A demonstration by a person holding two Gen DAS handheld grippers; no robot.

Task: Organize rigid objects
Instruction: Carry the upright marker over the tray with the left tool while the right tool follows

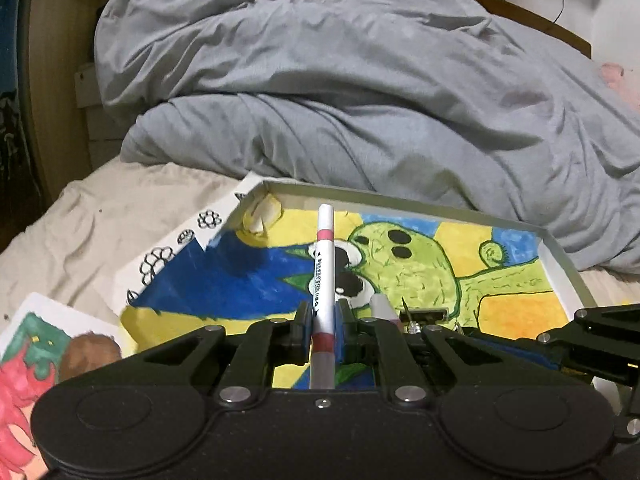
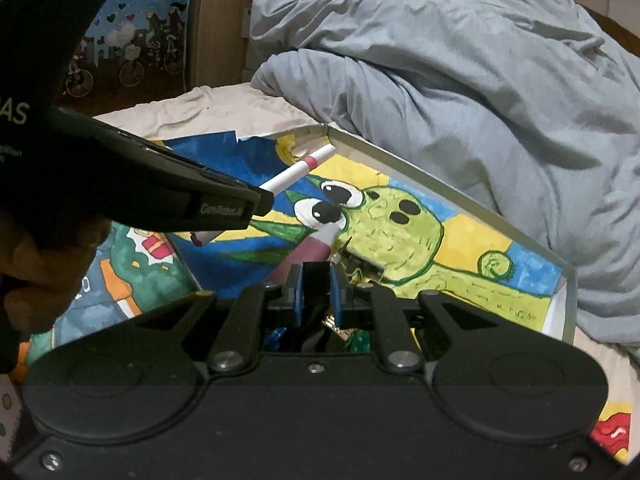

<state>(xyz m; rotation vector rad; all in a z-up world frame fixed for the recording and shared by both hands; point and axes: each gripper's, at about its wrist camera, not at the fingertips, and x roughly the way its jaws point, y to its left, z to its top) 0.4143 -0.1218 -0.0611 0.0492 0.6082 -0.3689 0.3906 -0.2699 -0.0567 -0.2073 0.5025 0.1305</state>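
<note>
While quilt [image 1: 360,80] crowds tray [image 1: 560,248], left tongs [image 1: 325,316] pinch marker [image 1: 324,264].

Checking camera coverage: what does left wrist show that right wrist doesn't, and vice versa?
Left wrist only: the flower-doodle sheet under the box's left edge, and the left hand-held gripper shut on the white marker, seen down its length.

Right wrist only: the bicycle wall picture, a person's hand, and the right hand-held gripper shut.

Both: grey duvet, white box and its green cartoon drawing.
</note>
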